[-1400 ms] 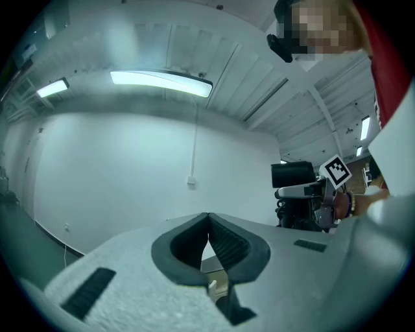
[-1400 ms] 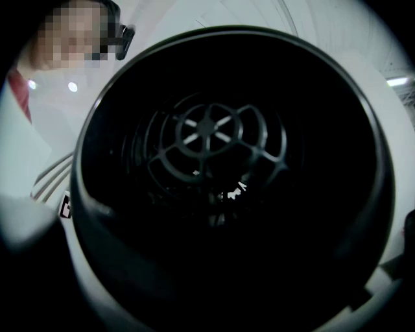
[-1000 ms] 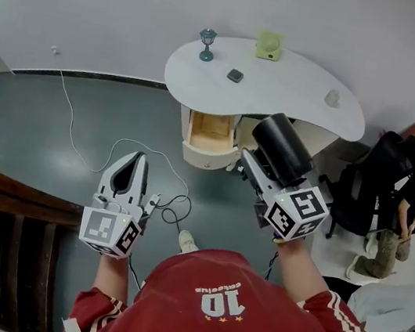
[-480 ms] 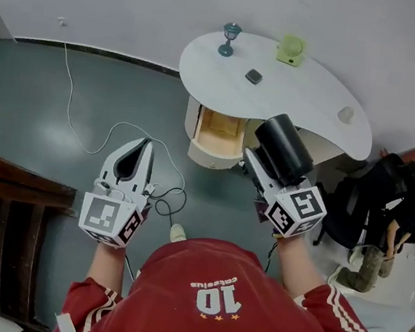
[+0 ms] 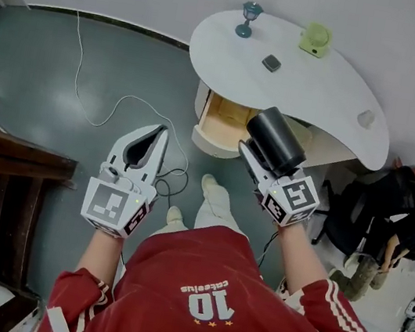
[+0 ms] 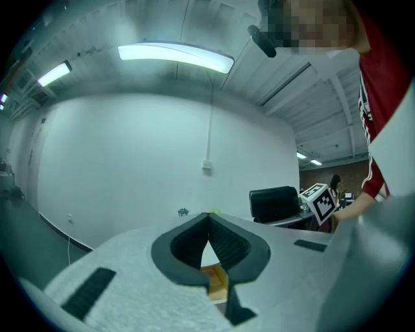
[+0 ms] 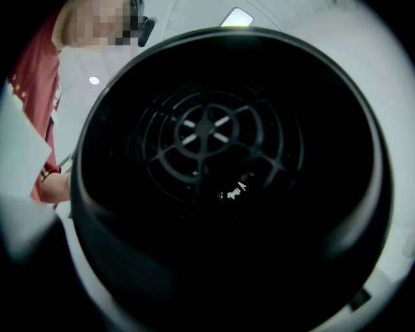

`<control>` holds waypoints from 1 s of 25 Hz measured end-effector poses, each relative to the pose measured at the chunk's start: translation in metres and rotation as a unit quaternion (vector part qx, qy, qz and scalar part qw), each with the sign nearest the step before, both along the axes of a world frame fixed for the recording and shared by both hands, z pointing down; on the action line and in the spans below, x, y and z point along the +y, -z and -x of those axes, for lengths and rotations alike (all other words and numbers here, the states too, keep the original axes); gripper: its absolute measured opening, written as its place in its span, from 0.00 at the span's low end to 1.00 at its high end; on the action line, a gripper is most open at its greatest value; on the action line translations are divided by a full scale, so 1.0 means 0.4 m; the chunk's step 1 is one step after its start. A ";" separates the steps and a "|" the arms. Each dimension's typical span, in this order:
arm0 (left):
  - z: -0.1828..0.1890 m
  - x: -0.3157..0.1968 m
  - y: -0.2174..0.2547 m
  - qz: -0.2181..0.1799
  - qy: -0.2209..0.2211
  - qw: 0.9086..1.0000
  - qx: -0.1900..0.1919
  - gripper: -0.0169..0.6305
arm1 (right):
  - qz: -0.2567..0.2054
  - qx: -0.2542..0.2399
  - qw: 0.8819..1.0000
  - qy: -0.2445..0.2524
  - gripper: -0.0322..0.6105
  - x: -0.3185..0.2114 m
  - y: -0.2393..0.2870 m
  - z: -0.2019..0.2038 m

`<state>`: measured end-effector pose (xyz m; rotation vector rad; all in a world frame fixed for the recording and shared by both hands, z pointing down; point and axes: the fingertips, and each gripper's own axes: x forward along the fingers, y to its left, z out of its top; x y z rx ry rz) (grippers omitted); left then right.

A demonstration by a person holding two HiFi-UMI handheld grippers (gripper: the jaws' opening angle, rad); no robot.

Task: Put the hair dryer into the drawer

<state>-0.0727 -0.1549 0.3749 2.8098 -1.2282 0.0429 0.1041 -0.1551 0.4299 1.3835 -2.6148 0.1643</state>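
Black hair dryer: I am clamping it in right gripper; left gripper is riding pressed together, empty. Cable is trailing before open drawer; dryer is sitting nearer it than before.

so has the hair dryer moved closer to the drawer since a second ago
Yes. In the head view the hair dryer now sits right against the open drawer's right edge under the white table; earlier a clear gap lay between them.
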 end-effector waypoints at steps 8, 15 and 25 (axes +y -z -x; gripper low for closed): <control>-0.080 -0.119 -0.040 0.017 0.053 0.998 -0.033 0.02 | 0.014 0.034 0.991 0.125 0.41 -0.175 -0.212 -0.009; -0.113 -0.164 -0.101 0.054 0.100 0.993 -0.036 0.02 | 0.075 0.080 0.972 0.210 0.41 -0.268 -0.430 0.008; -0.111 -0.165 -0.165 0.095 0.154 0.983 -0.036 0.02 | 0.147 0.175 0.931 0.285 0.41 -0.304 -0.723 0.019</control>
